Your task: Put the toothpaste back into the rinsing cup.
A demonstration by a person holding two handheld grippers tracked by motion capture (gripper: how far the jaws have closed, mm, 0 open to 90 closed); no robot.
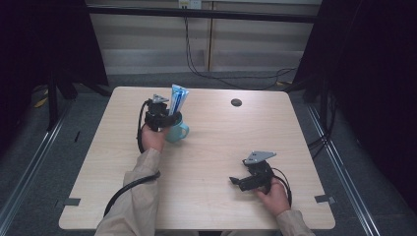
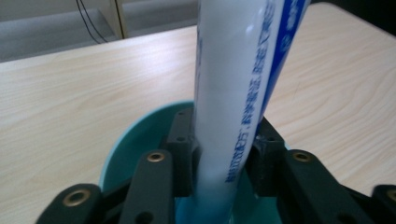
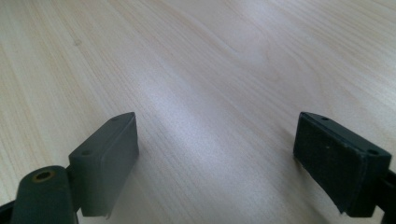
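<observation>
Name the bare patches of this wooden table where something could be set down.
Bare: the right half of the pale wooden table beyond the open right gripper, apart from a small dark round hole, and the near left corner. Crowded: back left, where the left gripper holds a white-and-blue tube in the teal mug.

A pale wood-grain worktop (image 1: 211, 162) has a small dark round hole (image 1: 236, 102) near its far edge. Beyond it, black cables (image 1: 196, 69) hang down onto the grey floor (image 1: 29, 162).
</observation>
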